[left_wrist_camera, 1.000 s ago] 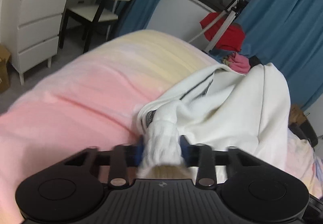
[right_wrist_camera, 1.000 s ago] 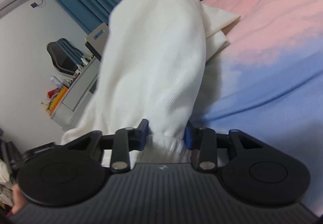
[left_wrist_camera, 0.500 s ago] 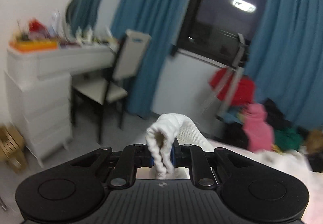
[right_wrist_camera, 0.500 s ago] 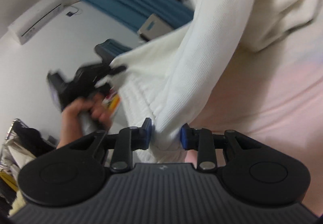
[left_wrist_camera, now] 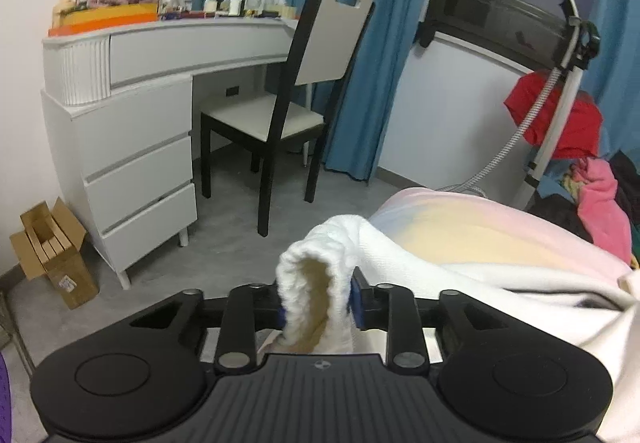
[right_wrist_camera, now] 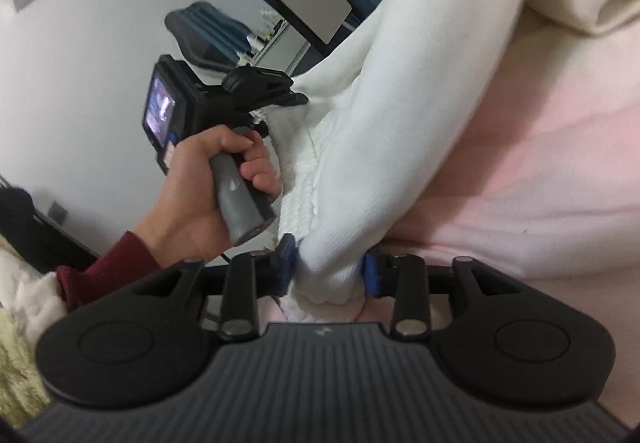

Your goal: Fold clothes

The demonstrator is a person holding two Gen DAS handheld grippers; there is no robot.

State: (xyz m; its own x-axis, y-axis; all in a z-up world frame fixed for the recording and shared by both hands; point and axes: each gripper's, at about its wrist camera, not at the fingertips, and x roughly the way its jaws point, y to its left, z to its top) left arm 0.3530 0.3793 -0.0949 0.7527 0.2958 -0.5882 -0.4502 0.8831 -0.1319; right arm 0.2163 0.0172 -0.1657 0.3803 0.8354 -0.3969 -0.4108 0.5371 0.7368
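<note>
A white knit sweater [left_wrist_camera: 460, 275] hangs between both grippers over the pink and yellow bed [left_wrist_camera: 472, 219]. My left gripper [left_wrist_camera: 318, 303] is shut on its ribbed hem, which bunches up between the blue pads. My right gripper [right_wrist_camera: 330, 269] is shut on another ribbed edge of the same sweater [right_wrist_camera: 420, 103]. The right wrist view also shows the left gripper [right_wrist_camera: 276, 101], held in a hand, clamped on the hem to the left and above. The rest of the sweater trails onto the pink bedcover [right_wrist_camera: 540, 179].
A white dressing table [left_wrist_camera: 132, 91] with drawers and a black and white chair [left_wrist_camera: 296, 91] stand past the bed's end. A cardboard box [left_wrist_camera: 52, 247] sits on the floor at left. A garment steamer pole [left_wrist_camera: 556, 99] and a heap of coloured clothes [left_wrist_camera: 600, 203] are at right.
Both grippers have lifted the sweater's hem off the bed and swung toward the bed's end. The left view has turned from the bed to the dressing table and chair.
</note>
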